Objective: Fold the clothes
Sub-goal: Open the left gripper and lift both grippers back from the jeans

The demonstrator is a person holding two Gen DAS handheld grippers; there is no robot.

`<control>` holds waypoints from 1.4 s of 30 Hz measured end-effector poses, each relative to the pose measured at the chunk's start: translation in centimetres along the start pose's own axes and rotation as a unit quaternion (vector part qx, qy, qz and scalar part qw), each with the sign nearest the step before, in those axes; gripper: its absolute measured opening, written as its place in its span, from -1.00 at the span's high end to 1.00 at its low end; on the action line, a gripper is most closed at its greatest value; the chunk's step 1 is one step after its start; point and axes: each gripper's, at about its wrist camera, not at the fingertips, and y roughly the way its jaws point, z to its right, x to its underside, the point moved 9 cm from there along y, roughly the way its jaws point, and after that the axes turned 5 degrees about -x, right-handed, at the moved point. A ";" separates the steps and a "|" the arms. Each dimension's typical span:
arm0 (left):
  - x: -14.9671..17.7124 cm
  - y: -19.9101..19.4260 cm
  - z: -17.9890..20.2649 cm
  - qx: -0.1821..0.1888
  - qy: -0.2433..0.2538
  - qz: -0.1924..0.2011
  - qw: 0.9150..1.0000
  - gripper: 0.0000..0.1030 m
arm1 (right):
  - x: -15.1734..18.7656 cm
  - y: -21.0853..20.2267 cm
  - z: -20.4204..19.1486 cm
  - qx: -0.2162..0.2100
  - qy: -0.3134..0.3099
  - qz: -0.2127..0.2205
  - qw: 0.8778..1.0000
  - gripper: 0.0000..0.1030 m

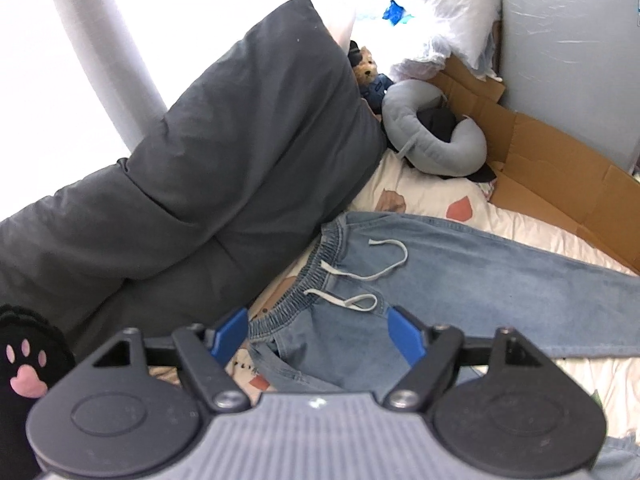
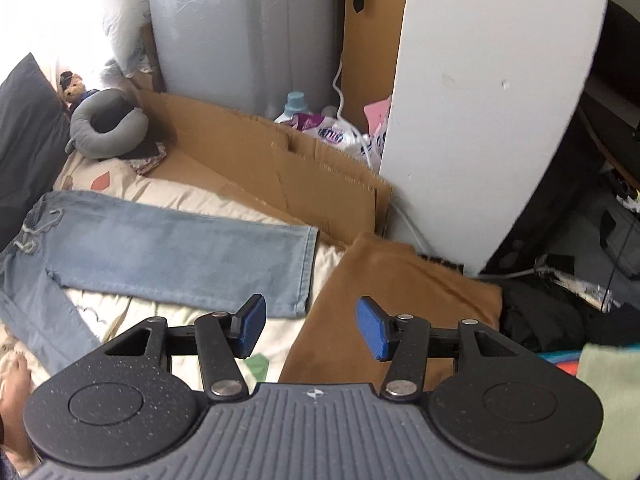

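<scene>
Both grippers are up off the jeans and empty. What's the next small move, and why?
Probably lower the left gripper onto the elastic waistband just below it. The jeans lie flat and unfolded on the bed, one leg stretched toward the brown garment, and both the left and the right gripper stand open, holding nothing.

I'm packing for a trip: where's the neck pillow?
The neck pillow lies at the bed's head end, between the dark pillow and the cardboard, beyond the jeans.

Both wrist views angled down, sharing jeans (image 1: 460,264)
</scene>
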 end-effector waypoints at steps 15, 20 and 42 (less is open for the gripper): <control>8.4 2.9 0.7 0.036 0.002 0.016 0.999 -0.53 | 16.0 1.0 -3.9 0.003 0.083 -0.014 0.996 -0.12; 11.6 3.5 2.3 0.069 -0.014 0.015 0.997 -0.53 | 19.6 2.2 -4.1 -0.003 0.113 -0.016 0.994 -0.12; 26.1 11.5 13.9 0.151 -0.020 -0.043 0.987 -0.53 | 29.9 15.8 -8.7 -0.061 0.154 -0.089 0.982 -0.21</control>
